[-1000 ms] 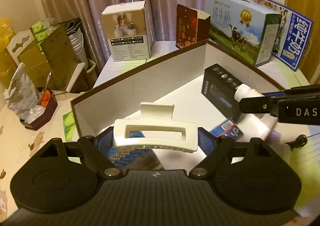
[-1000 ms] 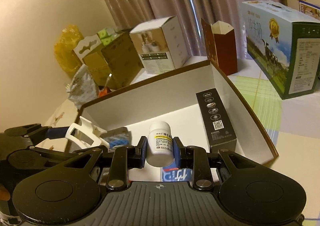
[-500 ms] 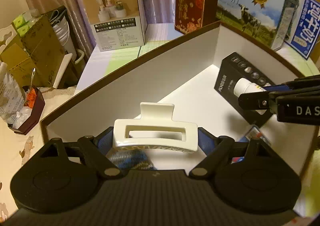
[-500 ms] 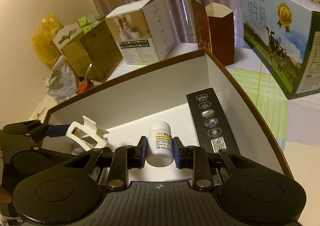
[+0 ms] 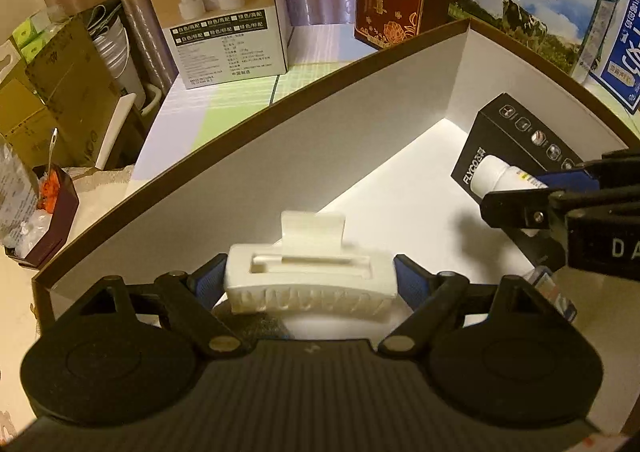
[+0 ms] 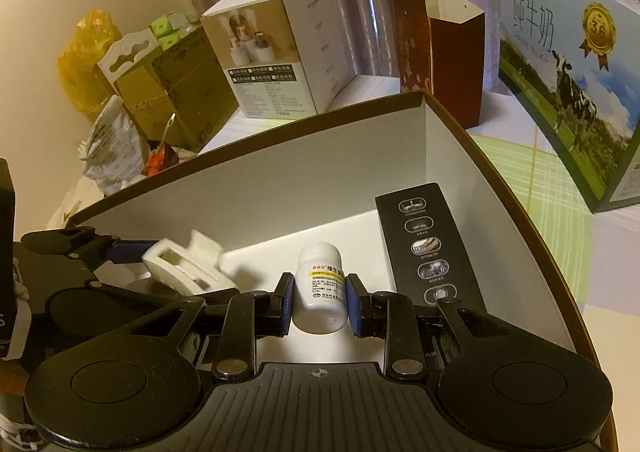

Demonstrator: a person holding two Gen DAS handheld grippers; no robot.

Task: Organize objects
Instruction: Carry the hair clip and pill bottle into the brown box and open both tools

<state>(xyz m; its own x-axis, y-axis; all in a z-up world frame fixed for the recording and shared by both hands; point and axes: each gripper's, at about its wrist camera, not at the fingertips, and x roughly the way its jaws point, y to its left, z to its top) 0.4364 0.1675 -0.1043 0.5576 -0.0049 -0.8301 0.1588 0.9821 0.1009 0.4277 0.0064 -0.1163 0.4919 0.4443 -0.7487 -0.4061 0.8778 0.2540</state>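
Warm, dim yellowish indoor light fills both views. It falls brightest on the floor of the white-lined box (image 5: pixel 400 188), while the near inner wall stays in grey shade. The hair clip (image 5: pixel 310 280) is slightly smeared by motion blur, as is its copy in the right wrist view. Fisheye distortion bends the box rim and the milk carton (image 6: pixel 568 68) strongly, and the corners darken to black.
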